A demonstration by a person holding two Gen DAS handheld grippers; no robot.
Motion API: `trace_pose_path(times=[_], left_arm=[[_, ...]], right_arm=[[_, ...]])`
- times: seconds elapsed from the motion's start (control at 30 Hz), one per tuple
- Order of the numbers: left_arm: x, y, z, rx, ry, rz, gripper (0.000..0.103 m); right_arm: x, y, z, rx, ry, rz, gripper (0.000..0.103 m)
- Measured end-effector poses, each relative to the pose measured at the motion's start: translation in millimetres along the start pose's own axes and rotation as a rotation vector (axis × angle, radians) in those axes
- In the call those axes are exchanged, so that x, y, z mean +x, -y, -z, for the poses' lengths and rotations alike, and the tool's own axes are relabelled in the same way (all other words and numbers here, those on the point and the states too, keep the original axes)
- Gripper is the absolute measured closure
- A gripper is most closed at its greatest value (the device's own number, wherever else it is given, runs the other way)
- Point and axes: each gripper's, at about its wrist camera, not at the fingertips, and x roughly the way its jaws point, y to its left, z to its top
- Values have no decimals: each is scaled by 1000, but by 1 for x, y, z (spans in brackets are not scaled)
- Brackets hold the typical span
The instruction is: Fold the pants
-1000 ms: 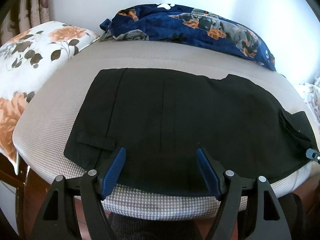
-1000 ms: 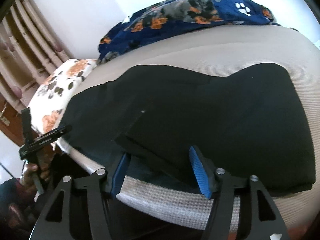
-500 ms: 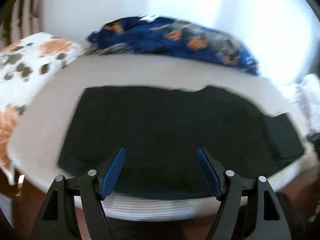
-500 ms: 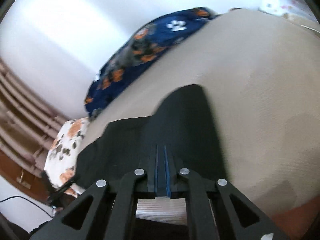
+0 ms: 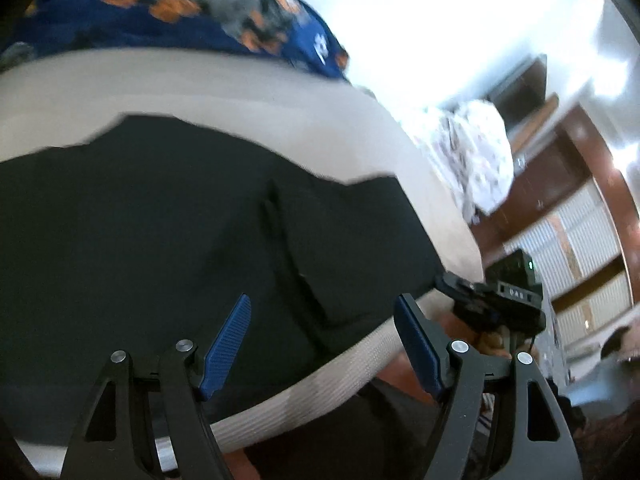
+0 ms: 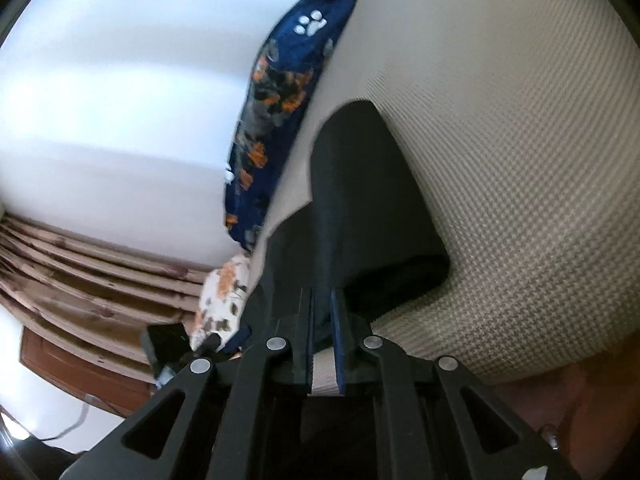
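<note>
Because made of thin dark cloth, likely light, limp and a little slippery: bound to sag and crease wherever lifted from a single point. Black pants (image 5: 160,240), spread flat in a broad panel across the bed (image 5: 240,92), reaching to its near edge. Best taken at hems and corners, through every layer at once, with two holds well apart to keep an edge straight. Right claw (image 6: 322,300): just closed, narrow, pinching dark cloth at the near corner on that side. Left claw (image 5: 322,300): wide, empty, poised above the near edge, touching nothing. Beyond the pants, bunched along the wall, a blue flowered blanket (image 5: 160,12); off the far end, a floral pillow (image 6: 224,300).
</note>
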Motion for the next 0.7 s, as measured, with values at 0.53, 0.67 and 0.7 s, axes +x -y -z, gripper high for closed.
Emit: trace_pose_path(times=[0.53, 0.67, 0.7], left_arm=[[49, 8, 0, -41, -155, 104, 32], [53, 5, -1, -50, -168, 27, 82], [55, 5, -2, -48, -171, 20, 86]], right_arm=[[7, 15, 0, 18, -12, -56, 89], [6, 18, 0, 22, -13, -60, 87], [7, 20, 0, 25, -12, -61, 87]])
